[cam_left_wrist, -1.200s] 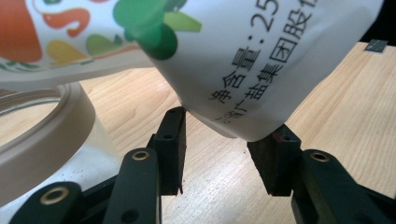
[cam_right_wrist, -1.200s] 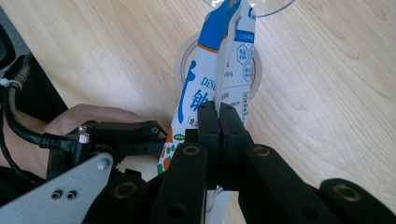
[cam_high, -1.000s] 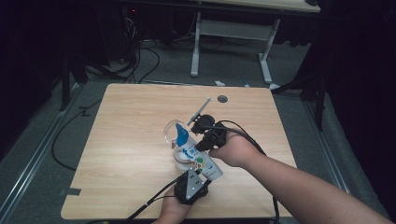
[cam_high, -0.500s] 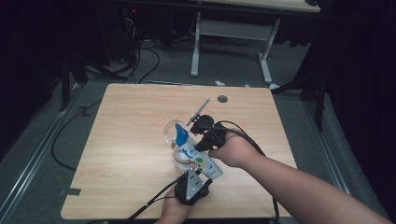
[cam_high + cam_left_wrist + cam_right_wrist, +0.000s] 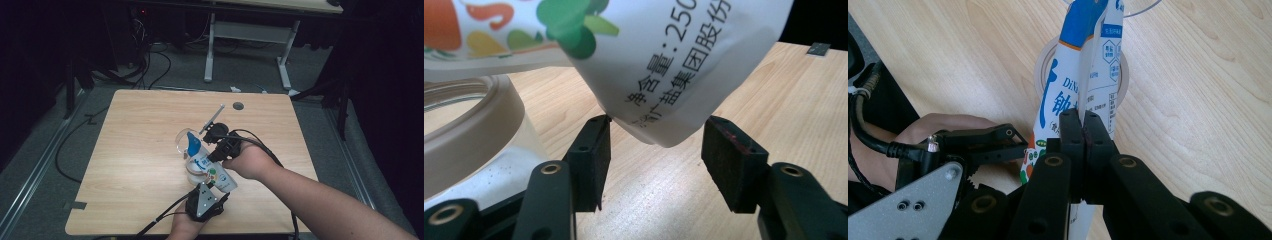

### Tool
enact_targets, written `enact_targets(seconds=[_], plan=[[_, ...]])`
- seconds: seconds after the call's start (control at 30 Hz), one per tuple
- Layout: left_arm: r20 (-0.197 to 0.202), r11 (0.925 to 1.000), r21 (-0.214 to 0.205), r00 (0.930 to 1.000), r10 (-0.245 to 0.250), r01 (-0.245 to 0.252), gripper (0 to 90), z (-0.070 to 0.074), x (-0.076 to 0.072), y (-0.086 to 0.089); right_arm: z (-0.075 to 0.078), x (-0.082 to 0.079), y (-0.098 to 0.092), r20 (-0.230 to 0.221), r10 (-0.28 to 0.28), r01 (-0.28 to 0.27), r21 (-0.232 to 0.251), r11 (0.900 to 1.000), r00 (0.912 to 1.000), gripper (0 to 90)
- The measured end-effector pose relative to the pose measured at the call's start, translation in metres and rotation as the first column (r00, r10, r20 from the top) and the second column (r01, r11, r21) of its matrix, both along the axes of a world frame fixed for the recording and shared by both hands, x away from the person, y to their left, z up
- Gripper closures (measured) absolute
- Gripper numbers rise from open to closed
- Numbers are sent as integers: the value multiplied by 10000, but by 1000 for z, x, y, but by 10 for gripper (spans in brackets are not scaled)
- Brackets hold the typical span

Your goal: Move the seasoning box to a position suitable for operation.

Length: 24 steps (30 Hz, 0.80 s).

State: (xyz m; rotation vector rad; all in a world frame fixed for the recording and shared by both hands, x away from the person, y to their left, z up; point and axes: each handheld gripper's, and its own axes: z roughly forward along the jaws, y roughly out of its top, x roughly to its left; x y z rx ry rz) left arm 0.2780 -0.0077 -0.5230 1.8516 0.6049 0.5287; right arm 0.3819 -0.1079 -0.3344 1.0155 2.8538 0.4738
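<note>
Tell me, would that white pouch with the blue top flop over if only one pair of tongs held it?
Probably a little. The pouch looks like thin soft film: the right tongs pinch it flat, so it likely bends easily. Its rounded bottom end bulges between the left tongs, whose jaws have just been opening, which suggests some contents and weight. The glossy surface may be slippery.

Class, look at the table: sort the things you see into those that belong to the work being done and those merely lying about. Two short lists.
In the job:
- white and blue printed pouch, pinched by the right gripper
- left gripper, jaws just opened, pouch's bottom corner between the pads
- clear round glass bowl under the pouch's top

Lying about:
- ring of beige tape
- thin grey metal rod
- wooden table
</note>
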Motion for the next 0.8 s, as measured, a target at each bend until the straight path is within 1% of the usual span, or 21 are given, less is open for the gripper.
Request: enact_targets(seconds=[0.13,0.23,0.43,0.67,0.8], plan=[[-61,9999,-56,9999,-94,93,445,1,-2,3,1,0,0,-9,6,-6,-2,10000,10000,899],[-128,9997,-175,9998,-149,147,446,0,-2,6,1,1,-1,3,40,-40,53,10000,10000,899],[-86,9996,-238,9999,-139,137,446,0,-2,10,1,1,0,-2,47,-47,55,10000,10000,899],[-151,9991,-303,9995,-286,281,448,1,-3,15,0,2,1,6,48,-48,-9,10000,10000,898],[-111,9988,-378,9995,-312,308,451,1,-4,23,1,2,1,21,-1,1,28,10000,10000,898]])
